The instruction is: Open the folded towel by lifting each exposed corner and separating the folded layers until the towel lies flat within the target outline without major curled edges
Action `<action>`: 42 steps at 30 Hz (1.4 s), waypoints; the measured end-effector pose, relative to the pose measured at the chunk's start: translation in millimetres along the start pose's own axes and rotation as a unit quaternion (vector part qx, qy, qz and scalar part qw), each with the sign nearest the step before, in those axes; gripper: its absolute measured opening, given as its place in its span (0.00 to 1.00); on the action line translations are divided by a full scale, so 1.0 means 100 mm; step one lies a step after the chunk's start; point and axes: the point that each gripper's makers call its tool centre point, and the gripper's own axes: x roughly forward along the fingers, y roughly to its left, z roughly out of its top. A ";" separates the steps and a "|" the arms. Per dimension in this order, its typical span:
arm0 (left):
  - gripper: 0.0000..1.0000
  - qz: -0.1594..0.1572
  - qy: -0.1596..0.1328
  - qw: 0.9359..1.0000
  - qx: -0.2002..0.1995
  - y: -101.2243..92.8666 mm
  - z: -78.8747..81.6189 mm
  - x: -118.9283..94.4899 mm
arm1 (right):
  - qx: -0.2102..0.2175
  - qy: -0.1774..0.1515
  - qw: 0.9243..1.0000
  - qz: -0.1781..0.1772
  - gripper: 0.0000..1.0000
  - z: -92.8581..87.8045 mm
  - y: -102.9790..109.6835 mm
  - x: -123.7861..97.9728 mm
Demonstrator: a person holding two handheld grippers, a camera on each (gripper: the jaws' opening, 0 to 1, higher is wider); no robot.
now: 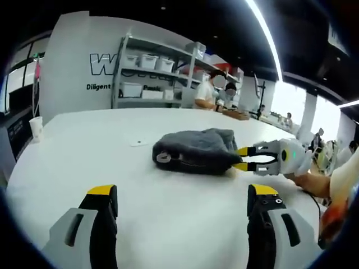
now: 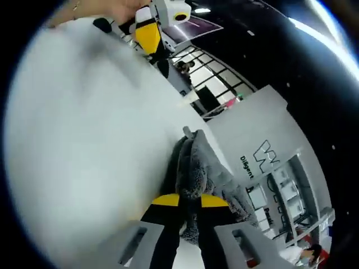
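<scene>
Right fingers (image 2: 189, 200) pinch the grey towel's (image 1: 193, 150) edge; left fingers (image 1: 182, 199) spread wide over bare table (image 1: 84, 145).

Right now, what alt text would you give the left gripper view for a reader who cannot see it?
A folded grey towel lies bunched on a white table, and the right gripper, coming in from the right, closes its yellow-tipped jaws on the towel's edge. The left gripper stands open in the foreground, short of the towel.

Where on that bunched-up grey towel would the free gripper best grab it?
Probably the rounded near-left end of the grey towel, coming in low over the white table from the left gripper's own side. That end lies free, while the right gripper already pinches the opposite edge.
</scene>
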 end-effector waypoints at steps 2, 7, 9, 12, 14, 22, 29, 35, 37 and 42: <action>0.94 0.001 0.002 1.000 0.000 0.01 -0.01 0.01 | 0.006 -0.002 1.000 0.002 0.03 0.01 0.00 -0.01; 0.94 0.002 0.005 1.000 -0.001 0.01 -0.03 0.01 | 0.042 -0.017 0.999 0.020 0.02 0.11 0.06 -0.06; 0.94 0.003 0.005 1.000 0.000 0.01 -0.03 0.01 | 0.060 -0.023 0.998 0.028 0.02 0.16 0.10 -0.08; 0.94 0.004 0.005 1.000 0.001 0.01 -0.03 0.00 | 0.097 -0.036 0.994 0.042 0.02 0.25 0.15 -0.10; 0.94 0.005 0.006 1.000 0.001 0.02 -0.03 0.00 | 0.121 -0.046 0.990 0.051 0.02 0.30 0.17 -0.10; 0.93 0.007 0.010 1.000 0.002 0.04 -0.05 0.00 | 0.157 -0.055 0.984 0.067 0.02 0.40 0.24 -0.13; 0.93 0.007 0.014 1.000 0.001 0.04 -0.07 0.01 | 0.158 -0.063 0.982 0.084 0.03 0.52 0.35 -0.16; 0.93 0.011 0.016 1.000 0.002 0.07 -0.08 0.00 | 0.153 -0.069 0.981 0.098 0.03 0.61 0.42 -0.20; 0.93 0.011 0.017 1.000 0.001 0.08 -0.08 0.00 | 0.117 -0.064 0.987 0.086 0.04 0.60 0.40 -0.19; 0.93 0.011 0.016 1.000 0.002 0.08 -0.08 -0.02 | 0.058 -0.055 0.994 0.079 0.09 0.61 0.41 -0.21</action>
